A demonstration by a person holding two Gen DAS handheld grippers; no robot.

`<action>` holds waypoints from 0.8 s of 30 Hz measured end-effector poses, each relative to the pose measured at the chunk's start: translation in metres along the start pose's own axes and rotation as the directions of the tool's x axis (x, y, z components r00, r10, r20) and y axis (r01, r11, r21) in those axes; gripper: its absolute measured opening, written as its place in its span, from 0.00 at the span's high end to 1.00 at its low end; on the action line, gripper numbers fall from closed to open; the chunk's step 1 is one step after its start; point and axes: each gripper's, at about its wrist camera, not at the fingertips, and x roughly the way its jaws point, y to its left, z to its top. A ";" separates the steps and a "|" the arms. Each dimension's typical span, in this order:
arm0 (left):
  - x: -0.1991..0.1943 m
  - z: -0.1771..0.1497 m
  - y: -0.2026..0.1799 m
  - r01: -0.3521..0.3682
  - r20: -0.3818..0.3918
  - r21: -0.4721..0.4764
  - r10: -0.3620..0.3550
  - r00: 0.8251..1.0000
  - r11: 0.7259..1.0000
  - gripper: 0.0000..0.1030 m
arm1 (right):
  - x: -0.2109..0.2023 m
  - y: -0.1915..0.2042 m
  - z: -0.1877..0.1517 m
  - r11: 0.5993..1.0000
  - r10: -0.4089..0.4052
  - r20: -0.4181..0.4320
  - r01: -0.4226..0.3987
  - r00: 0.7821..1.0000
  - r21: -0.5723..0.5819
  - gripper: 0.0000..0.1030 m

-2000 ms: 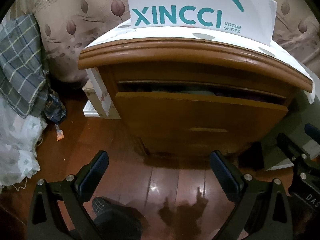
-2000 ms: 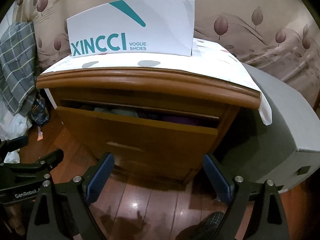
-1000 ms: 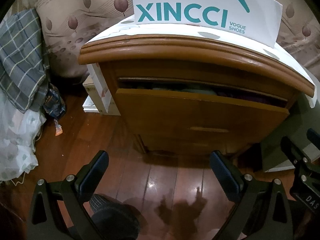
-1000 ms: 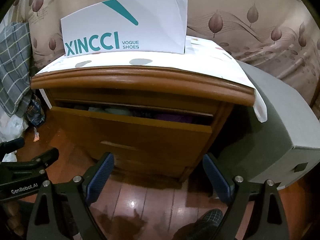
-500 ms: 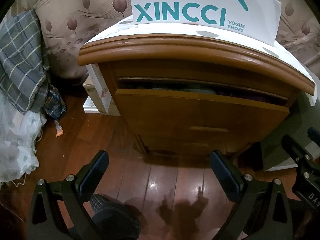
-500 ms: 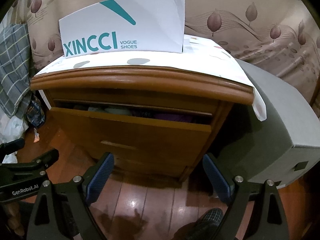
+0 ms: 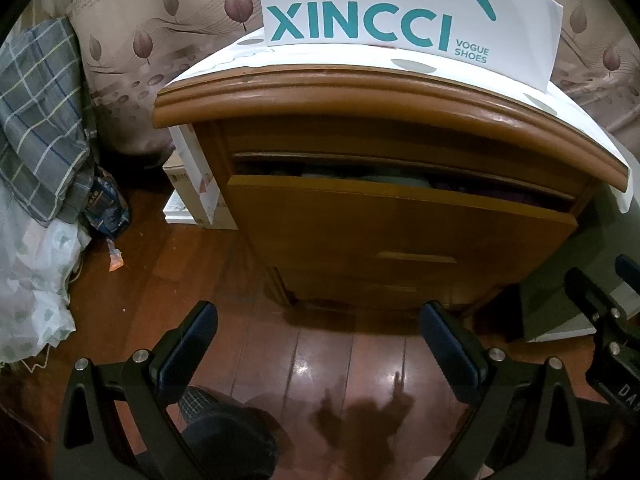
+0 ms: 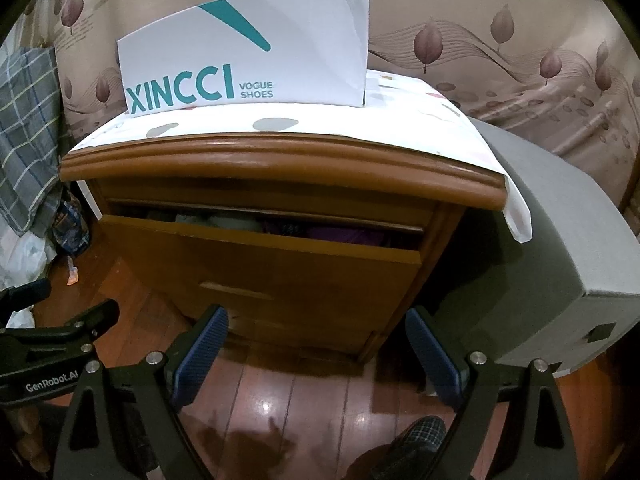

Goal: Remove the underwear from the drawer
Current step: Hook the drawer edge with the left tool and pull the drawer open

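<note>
Grippers low before the half-open drawer

I hold my left gripper (image 7: 318,338) and my right gripper (image 8: 316,338) low over the wooden floor (image 7: 348,364), side by side, both aimed at the nightstand (image 8: 280,168). Fingers of both are spread wide and hold nothing. The drawer (image 8: 280,276) stands partly open; folded underwear (image 8: 236,222) lies inside, well apart from me.

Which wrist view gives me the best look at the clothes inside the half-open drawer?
The right wrist view: over the drawer front it shows pale folded clothes and purple fabric clearly. The left wrist view looks from a lower angle, so its clothes show only as a thin dark strip.
</note>
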 end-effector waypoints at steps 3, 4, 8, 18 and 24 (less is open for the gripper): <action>0.001 0.000 0.001 0.009 -0.004 -0.007 -0.009 1.000 1.000 0.02 | 0.000 -0.002 0.001 1.000 -0.004 0.002 0.004 1.000 0.009 0.10; 0.001 0.000 0.002 0.017 -0.008 -0.013 -0.017 1.000 1.000 0.02 | -0.001 -0.004 0.002 1.000 -0.005 0.003 0.005 1.000 0.012 0.10; 0.006 0.002 0.013 0.074 -0.027 -0.077 -0.076 0.997 0.994 0.02 | -0.001 -0.010 0.005 0.999 -0.007 0.006 0.007 1.000 0.031 0.10; 0.029 0.021 0.052 0.234 0.029 -0.402 -0.243 0.970 0.886 0.01 | -0.010 -0.034 0.009 0.995 -0.012 0.027 0.009 1.000 0.103 0.10; 0.068 0.029 0.065 0.305 0.066 -0.574 -0.329 0.942 0.760 0.01 | -0.010 -0.047 0.011 0.990 -0.005 0.019 0.002 1.000 0.141 0.10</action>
